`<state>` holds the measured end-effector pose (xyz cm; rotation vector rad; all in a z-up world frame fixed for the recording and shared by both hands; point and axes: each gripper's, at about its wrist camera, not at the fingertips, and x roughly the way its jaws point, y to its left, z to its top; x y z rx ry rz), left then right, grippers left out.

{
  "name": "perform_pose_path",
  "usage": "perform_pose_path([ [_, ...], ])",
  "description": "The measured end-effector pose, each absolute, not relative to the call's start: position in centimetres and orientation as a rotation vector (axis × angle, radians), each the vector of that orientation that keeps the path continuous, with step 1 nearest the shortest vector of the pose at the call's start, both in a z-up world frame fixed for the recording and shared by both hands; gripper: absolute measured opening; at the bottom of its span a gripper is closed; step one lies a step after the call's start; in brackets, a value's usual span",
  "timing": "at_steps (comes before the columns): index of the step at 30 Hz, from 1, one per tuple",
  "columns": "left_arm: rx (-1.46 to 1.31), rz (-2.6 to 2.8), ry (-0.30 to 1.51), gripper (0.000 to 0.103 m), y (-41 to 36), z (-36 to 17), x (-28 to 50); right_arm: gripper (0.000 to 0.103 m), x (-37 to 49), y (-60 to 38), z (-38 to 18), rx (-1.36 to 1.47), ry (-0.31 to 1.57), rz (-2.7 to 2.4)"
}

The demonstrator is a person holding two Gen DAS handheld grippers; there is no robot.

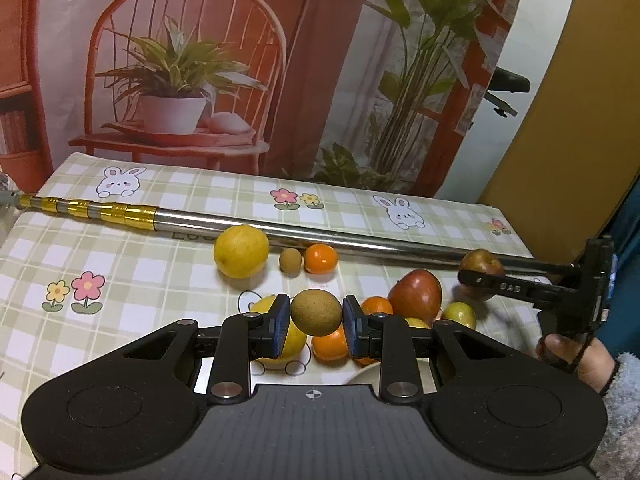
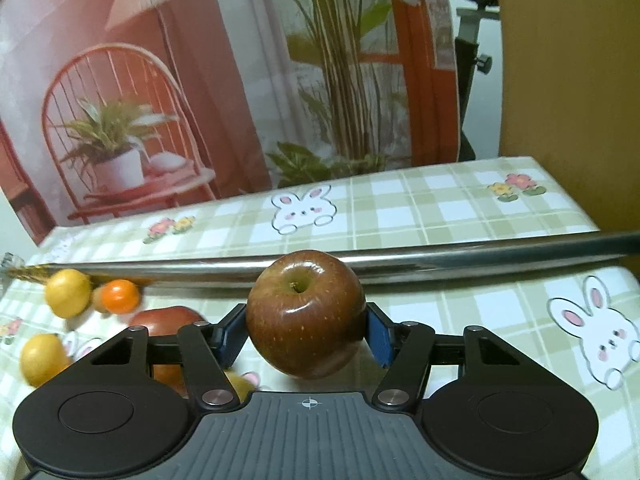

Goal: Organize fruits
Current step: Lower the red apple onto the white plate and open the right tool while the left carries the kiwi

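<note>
Two fruits are lifted off the table (image 1: 168, 276): your left gripper (image 1: 316, 318) clamps a brown kiwi (image 1: 316, 312), your right gripper (image 2: 306, 330) clamps an apple (image 2: 306, 312); both being round, either may slip if your squeeze eases over the loose fruit below.
</note>
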<state>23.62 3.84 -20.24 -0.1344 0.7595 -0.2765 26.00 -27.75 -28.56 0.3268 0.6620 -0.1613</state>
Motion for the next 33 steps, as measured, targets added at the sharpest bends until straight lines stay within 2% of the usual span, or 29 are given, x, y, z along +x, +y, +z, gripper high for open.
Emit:
perform_pose_path([
  [12, -0.098, -0.305, 0.741, 0.030, 3.6, -20.6, 19.5, 0.057, 17.8, -22.7, -25.1, 0.320, 0.636, -0.065],
  [23, -0.018, -0.390, 0.811, 0.030, 1.3, -24.4, 17.4, 0.057, 14.5, -15.6, -27.3, 0.186, 0.760, 0.062],
  [33, 0.032, -0.403, 0.871, 0.030, 0.3, -27.1, 17.2, 0.057, 14.3, -14.2, -28.3, 0.155, 0.796, 0.078],
])
